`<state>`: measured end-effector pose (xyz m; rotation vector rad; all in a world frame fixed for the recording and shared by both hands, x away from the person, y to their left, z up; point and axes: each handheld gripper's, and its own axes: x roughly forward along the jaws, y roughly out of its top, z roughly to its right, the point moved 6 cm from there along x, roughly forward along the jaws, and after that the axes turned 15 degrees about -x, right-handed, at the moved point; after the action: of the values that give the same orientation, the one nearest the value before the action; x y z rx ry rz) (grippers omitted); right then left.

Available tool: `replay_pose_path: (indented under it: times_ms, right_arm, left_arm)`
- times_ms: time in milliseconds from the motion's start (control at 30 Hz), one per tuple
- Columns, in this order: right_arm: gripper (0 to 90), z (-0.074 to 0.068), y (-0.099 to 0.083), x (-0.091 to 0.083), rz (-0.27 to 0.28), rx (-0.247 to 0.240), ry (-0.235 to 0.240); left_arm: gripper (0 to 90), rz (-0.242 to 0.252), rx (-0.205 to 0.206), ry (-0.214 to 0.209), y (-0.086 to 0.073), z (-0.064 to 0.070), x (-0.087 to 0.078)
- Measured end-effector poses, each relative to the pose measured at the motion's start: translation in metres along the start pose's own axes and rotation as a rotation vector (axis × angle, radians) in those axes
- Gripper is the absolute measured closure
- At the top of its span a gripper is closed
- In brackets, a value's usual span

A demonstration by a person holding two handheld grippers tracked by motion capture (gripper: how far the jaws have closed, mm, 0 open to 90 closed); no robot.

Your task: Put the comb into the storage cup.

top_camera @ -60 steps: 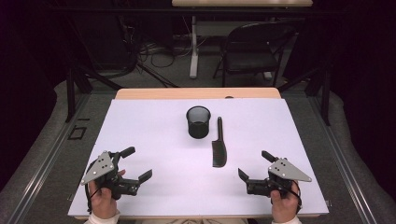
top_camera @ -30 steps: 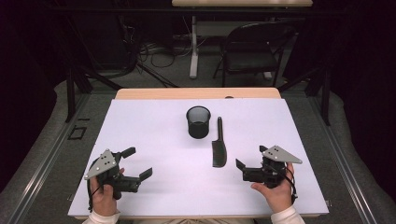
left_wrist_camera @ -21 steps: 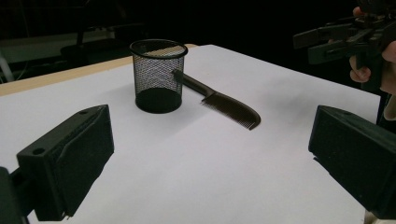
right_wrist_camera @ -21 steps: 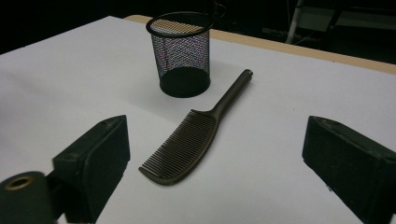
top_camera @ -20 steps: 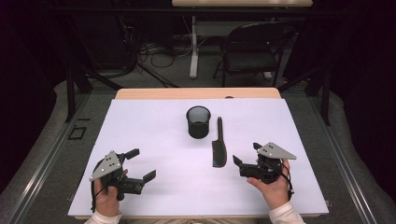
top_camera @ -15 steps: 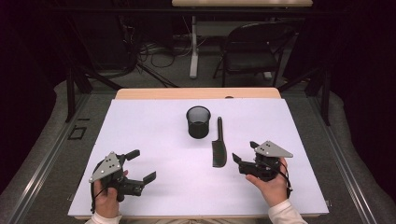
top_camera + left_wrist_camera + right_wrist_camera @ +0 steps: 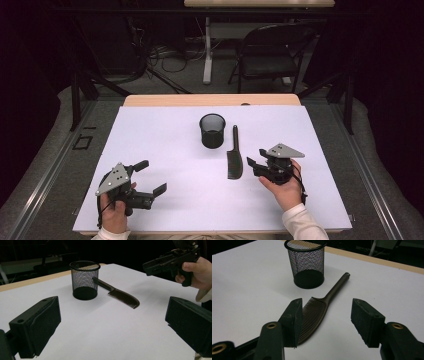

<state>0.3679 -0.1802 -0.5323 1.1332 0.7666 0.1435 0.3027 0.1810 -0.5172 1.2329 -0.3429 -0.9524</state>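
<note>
Right gripper view: open right tool (image 7: 325, 317) faces toothed black comb (image 7: 315, 313) beside mesh cup (image 7: 306, 262).

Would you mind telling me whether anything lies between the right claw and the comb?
Nothing visible does. The right claw is open and faces the comb across bare white table; the mesh cup stands beyond it.

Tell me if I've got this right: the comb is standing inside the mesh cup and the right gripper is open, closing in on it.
Not quite. The comb isn't in the mesh cup; it lies flat on the white table just beside the cup, as the high view shows. The rest holds: the right gripper is open and near the comb's toothed end.
</note>
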Motion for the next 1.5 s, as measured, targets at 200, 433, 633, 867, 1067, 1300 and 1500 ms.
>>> replay_pose_path:
  times_ms: [200, 433, 633, 867, 1067, 1300, 1500]
  right_arm:
    - [45.1, 0.003, 0.007, 0.016, -0.02, 0.012, 0.017]
    - [54.2, 0.009, 0.014, 0.034, -0.061, 0.038, -0.006]
    - [57.8, 0.019, 0.023, 0.056, -0.066, 0.056, -0.033]
    - [63.2, 0.03, 0.032, 0.074, -0.088, 0.086, -0.025]
    - [70.0, 0.04, 0.037, 0.089, -0.131, 0.087, -0.038]
    - [77.6, 0.045, 0.043, 0.103, -0.177, 0.07, -0.043]
    - [84.4, 0.044, 0.048, 0.112, -0.19, 0.049, -0.051]
  left_arm:
    - [0.1, 0.004, 0.011, 0.005, 0.0, 0.001, -0.002]
    - [0.1, 0.005, 0.006, 0.005, 0.0, 0.001, -0.002]
    - [0.1, 0.005, 0.003, 0.01, -0.001, 0.0, -0.002]
    - [0.1, 0.008, -0.002, 0.014, -0.001, -0.001, -0.003]
    - [0.1, 0.007, -0.002, 0.016, -0.001, -0.002, -0.003]
    - [0.1, 0.0, -0.004, 0.022, -0.002, -0.003, -0.003]
    - [0.1, -0.006, -0.004, 0.017, -0.003, -0.003, -0.002]
